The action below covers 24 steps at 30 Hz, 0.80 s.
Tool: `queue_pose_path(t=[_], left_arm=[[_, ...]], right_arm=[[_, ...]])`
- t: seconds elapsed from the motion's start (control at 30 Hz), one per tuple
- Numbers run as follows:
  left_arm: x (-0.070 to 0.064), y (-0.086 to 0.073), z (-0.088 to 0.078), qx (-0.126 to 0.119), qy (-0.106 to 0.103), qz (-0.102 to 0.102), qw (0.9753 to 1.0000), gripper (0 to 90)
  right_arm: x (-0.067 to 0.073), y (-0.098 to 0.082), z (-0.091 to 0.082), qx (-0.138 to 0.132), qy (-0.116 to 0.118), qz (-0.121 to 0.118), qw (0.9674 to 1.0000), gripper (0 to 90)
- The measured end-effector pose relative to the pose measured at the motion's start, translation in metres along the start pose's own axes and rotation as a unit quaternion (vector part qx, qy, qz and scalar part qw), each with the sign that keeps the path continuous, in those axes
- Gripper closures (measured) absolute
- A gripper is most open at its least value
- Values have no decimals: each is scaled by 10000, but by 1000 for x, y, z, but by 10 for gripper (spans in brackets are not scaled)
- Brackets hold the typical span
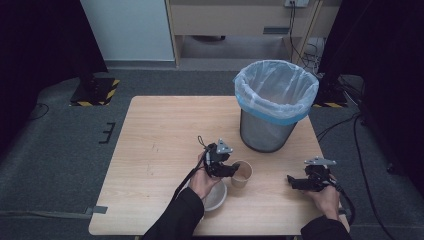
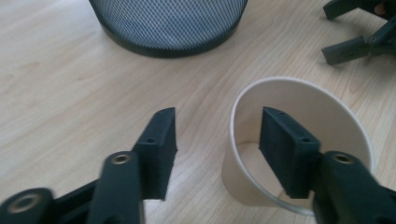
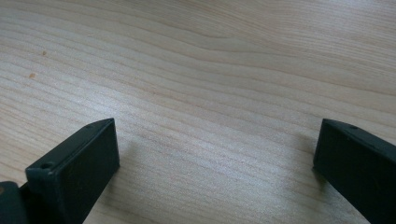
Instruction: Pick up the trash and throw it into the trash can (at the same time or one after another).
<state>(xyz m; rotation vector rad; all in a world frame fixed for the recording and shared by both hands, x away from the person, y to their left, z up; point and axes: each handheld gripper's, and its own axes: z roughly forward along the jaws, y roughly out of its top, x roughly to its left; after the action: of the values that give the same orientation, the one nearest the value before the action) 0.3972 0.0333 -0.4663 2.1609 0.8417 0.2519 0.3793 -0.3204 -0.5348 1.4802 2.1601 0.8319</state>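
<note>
We find the paper cup standing upright on the counter, just in front of the mesh waste bin and beside a pale bowl near the person's left hand. The left claw straddles the cup's near wall: in the left gripper view one jaw sits inside the cup and the other outside it, with a gap showing between the outer jaw and the wall, so the claw is half closed and not yet gripping. We judge this placement as set for a pinch on the rim wall, which suits a light, open cup and leaves it free to be lifted toward the lined bin behind. The right claw rests well apart to the right, its jaws wide over bare wood, holding nothing, apparently kept clear of the work.
</note>
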Motion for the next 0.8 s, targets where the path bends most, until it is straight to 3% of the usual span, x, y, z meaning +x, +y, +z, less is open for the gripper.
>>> queue_pose_path(t=[0.1,0.2,0.4,0.53,0.8], left_arm=[[0,-1,2,104,-22,-30,9999,527],[-1,-2,5,285,-82,-88,9995,642],[-1,-2,7,441,-116,-208,9987,788],[0,-1,6,414,-118,-323,9985,819],[1,2,-7,209,-60,-278,9994,830]], right_arm=[[0,0,0,1,-1,2,10000,4],[0,0,0,-3,4,-8,10000,4],[0,0,0,-2,2,-4,10000,5],[0,0,0,-4,3,-8,10000,5],[0,0,0,-4,2,-3,10000,5]])
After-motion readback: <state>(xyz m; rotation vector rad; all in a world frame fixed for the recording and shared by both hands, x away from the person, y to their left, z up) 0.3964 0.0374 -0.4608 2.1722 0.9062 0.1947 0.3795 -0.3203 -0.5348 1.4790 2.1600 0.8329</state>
